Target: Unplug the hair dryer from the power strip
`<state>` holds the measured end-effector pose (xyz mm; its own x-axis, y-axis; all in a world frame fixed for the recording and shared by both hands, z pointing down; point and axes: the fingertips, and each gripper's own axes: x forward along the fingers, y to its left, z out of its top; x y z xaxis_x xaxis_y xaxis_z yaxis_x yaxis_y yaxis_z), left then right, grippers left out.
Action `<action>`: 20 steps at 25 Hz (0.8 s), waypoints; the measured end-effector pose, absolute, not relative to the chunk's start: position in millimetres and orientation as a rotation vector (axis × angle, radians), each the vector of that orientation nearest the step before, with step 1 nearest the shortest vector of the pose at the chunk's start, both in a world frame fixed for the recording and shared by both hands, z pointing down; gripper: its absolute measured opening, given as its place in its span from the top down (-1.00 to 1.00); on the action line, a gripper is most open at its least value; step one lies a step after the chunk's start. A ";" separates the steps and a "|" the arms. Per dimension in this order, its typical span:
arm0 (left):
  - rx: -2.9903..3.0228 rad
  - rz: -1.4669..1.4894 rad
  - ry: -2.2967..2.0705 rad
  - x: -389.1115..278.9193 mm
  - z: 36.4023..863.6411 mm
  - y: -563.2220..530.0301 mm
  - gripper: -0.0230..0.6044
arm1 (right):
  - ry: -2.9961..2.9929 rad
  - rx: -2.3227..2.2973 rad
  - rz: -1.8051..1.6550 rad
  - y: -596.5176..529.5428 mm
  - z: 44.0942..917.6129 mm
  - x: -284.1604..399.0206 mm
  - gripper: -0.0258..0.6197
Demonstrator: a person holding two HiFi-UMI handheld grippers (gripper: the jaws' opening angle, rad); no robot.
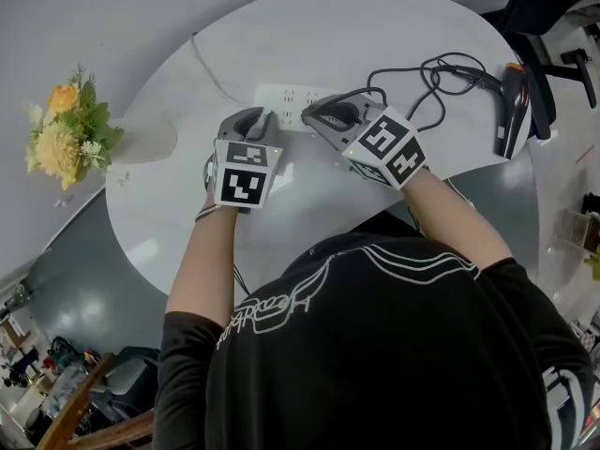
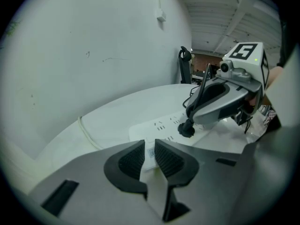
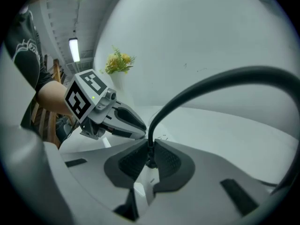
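Since the plug (image 2: 186, 129) is a small, hard moulded piece that appears seated by friction in the power strip (image 1: 286, 101), I expect it to resist and then let go suddenly. The strip is light and will likely lift with the plug unless it is held down. Take hold on the plug body or its stiff neck, not on the soft cord (image 3: 197, 90), which bends and could be strained by pulling.

My right gripper (image 3: 150, 159) is pinched on the plug's neck, with the cord rising out between the pads. The plug sits in the strip near the middle of the desk (image 1: 375, 26). The hair dryer (image 1: 511, 101) lies well apart at the desk's right edge, joined to the plug by loose loops of cord.

My left gripper (image 2: 150, 156) is set over the strip's near end, its jaws a narrow gap apart with the strip showing between them. I see no pinch, and I cannot tell whether the tips bear down.

Both grippers point forward and down, and my forearms converge on the strip. Judgement: pull straight out along the pins.
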<state>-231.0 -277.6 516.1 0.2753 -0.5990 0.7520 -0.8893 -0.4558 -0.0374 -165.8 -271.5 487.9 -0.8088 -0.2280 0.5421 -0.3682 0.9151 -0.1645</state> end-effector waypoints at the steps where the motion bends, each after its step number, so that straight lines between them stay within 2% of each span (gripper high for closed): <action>1: 2.152 1.000 -1.342 -230.9 516.2 -277.5 0.72 | -2.547 0.435 0.390 -272.1 488.0 -165.5 0.84; 8: 2.131 0.999 -1.311 -229.5 516.6 -277.9 0.72 | -2.535 0.414 0.350 -272.4 488.0 -165.7 0.84; 10: 2.142 1.038 -1.219 -225.2 516.0 -274.7 0.82 | -2.532 0.403 0.353 -271.9 488.4 -166.7 0.84; 20: 2.224 1.171 -1.030 -196.8 519.3 -274.2 0.92 | -2.534 0.415 0.373 -272.4 488.6 -166.1 0.84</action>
